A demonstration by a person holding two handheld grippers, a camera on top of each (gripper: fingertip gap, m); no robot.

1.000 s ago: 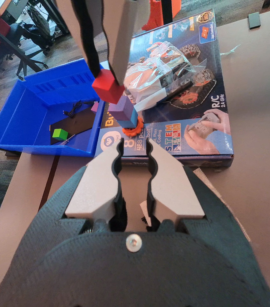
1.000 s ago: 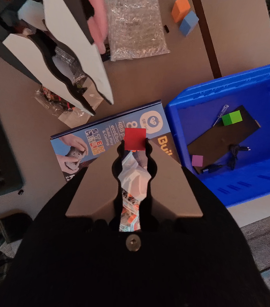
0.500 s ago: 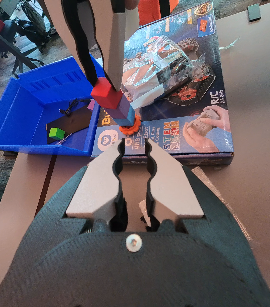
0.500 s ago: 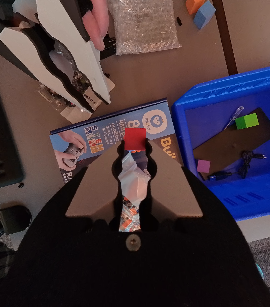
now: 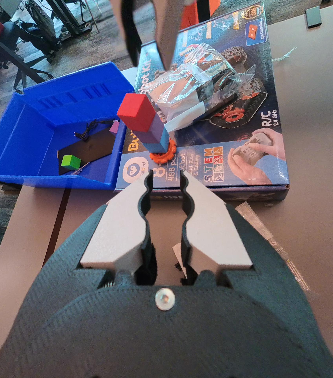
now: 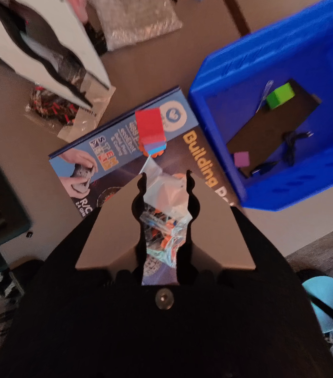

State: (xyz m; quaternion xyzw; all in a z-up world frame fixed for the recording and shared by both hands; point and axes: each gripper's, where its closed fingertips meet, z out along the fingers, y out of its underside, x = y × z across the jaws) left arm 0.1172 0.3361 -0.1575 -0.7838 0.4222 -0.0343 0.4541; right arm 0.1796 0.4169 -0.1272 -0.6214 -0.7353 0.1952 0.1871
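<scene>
A stack stands on the toy kit box (image 5: pixel 253 131): a red block (image 5: pixel 136 114) on a purple block (image 5: pixel 153 132), on a light blue block (image 5: pixel 158 144), on an orange gear (image 5: pixel 162 156). My left gripper (image 5: pixel 165 173) is open and empty, low over the table just in front of the box and the stack. My right gripper (image 6: pixel 165 173) is open and empty, raised above the stack; it also shows in the left wrist view (image 5: pixel 151 30). Seen from above, the red block (image 6: pixel 149 124) lies just beyond its tips. A clear plastic bag (image 6: pixel 161 204) of parts lies under its fingers.
A blue bin (image 5: pixel 28 133) left of the box holds a green cube (image 5: pixel 70 161), a small purple cube (image 5: pixel 114 127), a black plate (image 5: pixel 92 147) and a cable. Another bag of parts (image 6: pixel 59 106) and bubble wrap (image 6: pixel 137 26) lie on the brown table (image 5: pixel 315 143). My right fingertips sit around 11 centimeters from my left ones. Between my right fingertips and the red block (image 6: pixel 149 124) there is roughly 4 centimeters. My left wrist view (image 5: pixel 130 102) looks at it from another angle. It is some 7 centimeters from my left tips to the orange gear (image 5: pixel 162 156).
My right gripper has let go of the red block on top of the stack, opened wider and risen away. The left gripper has hardly moved.
</scene>
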